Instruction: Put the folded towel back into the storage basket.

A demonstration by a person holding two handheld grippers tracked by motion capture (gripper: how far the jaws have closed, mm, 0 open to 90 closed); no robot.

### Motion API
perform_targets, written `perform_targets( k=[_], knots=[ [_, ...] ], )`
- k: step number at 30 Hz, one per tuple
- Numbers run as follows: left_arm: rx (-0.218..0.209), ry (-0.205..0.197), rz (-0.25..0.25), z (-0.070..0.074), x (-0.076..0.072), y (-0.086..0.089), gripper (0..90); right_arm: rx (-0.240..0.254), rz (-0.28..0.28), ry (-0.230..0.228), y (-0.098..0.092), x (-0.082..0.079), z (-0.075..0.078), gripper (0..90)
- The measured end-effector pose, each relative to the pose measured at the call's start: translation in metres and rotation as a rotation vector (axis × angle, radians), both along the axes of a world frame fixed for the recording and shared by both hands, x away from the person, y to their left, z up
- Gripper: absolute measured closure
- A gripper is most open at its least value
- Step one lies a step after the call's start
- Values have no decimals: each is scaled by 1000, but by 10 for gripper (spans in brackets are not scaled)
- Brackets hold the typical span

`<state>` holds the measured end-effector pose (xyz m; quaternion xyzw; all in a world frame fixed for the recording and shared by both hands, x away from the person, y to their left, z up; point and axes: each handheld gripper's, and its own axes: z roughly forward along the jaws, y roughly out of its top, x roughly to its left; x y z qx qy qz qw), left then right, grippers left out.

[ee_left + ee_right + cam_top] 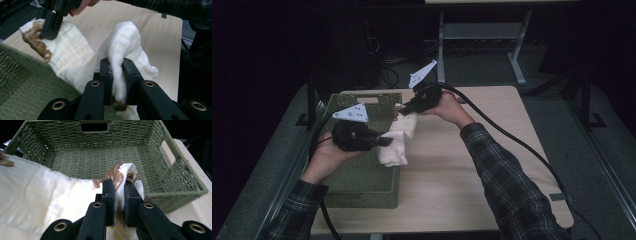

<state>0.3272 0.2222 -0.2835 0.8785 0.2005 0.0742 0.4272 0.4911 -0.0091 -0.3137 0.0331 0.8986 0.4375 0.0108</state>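
Observation:
A cream-white cloth [398,138] with a brown trimmed edge hangs between both grippers, over the right rim of the green woven basket [362,175]. My left gripper [384,141] is shut on a fold of the cloth [117,75], above the basket. My right gripper [404,110] is shut on a brown-edged corner of the cloth [119,178], by the basket's far right corner. In the left gripper view the right gripper [50,26] pinches the brown corner at the upper left. The basket [100,157] holds nothing inside.
The light wooden table [472,165] carries the basket at its left side. Black cables trail from both grippers across the table and off its edges. A white desk frame [517,60] stands on the floor beyond the table.

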Motion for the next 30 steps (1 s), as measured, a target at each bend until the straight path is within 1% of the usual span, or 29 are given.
perform_targets(
  k=[4,9,13,16,18,20,23,24,26,30],
  knots=[
    [3,4,20,-2,-2,12,794,2,8,-5,16,2,0,818],
    [5,14,44,-8,-5,26,794,1,21,-4,36,4,-3,818],
    [12,18,55,-12,-8,37,793,-1,31,-2,50,4,-9,817],
    [14,31,61,-18,-11,42,793,-6,41,6,59,4,-15,818],
    [19,37,62,-22,-12,46,793,-14,52,2,64,3,-18,818],
    [14,44,61,-26,-13,48,793,-25,52,10,69,1,-22,817],
    [18,58,52,-34,-15,48,792,-26,55,18,72,1,-27,817],
    [14,64,55,-37,-16,48,792,-32,55,21,73,0,-29,817],
    [17,70,49,-42,-17,48,791,-44,57,21,74,-1,-32,817],
    [19,83,38,-49,-18,47,790,-47,65,21,77,-2,-36,817]
  ],
)
